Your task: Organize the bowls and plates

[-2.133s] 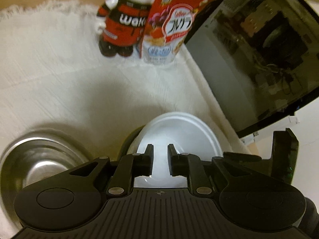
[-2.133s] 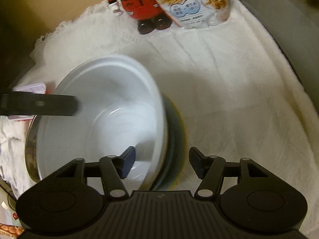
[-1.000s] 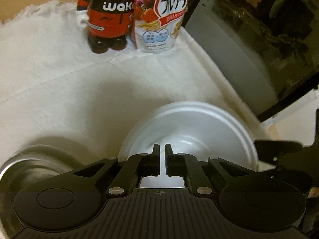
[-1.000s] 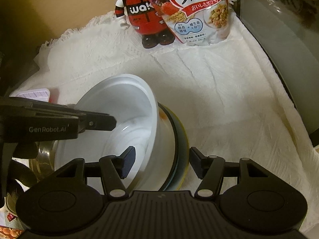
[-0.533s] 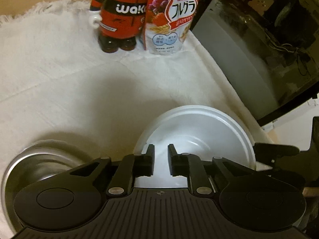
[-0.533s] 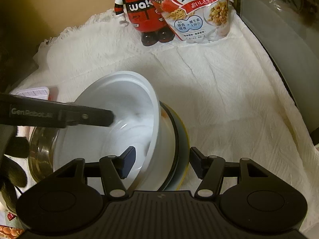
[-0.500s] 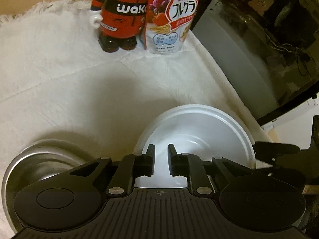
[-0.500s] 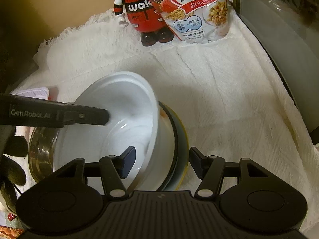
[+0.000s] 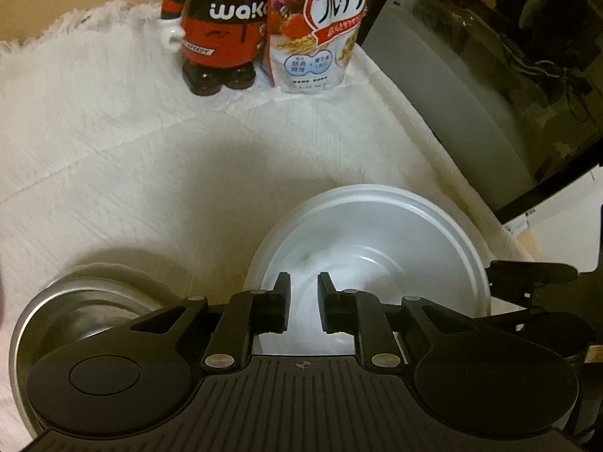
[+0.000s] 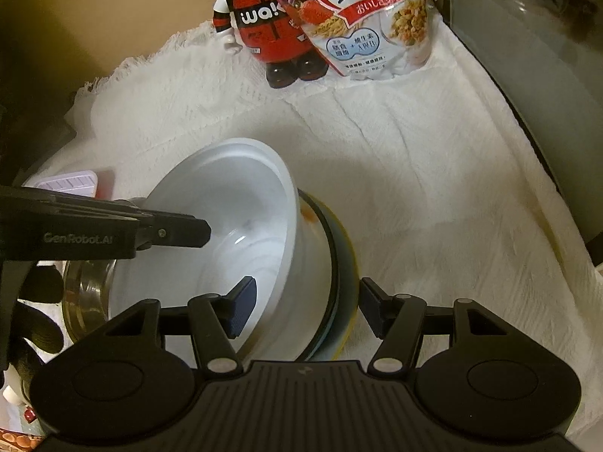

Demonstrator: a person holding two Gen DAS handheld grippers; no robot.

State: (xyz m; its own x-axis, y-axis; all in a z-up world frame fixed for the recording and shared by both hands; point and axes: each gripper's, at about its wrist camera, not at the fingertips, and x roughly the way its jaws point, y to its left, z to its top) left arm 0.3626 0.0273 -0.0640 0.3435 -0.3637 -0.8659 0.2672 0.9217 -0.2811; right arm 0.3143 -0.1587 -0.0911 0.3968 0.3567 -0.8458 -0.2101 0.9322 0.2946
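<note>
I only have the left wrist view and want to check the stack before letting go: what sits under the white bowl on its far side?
Observer: The white bowl leans against a stack of plates, a dark-rimmed one over a yellow one.
Operator: Is the bowl level?
Observer: No. It is tilted, with the rim on the plates' side raised.
Operator: And where is the right gripper?
Observer: The right gripper is open and straddles the bowl's wall and the plates' edges, with one finger inside the bowl and the other outside the plates.
</note>
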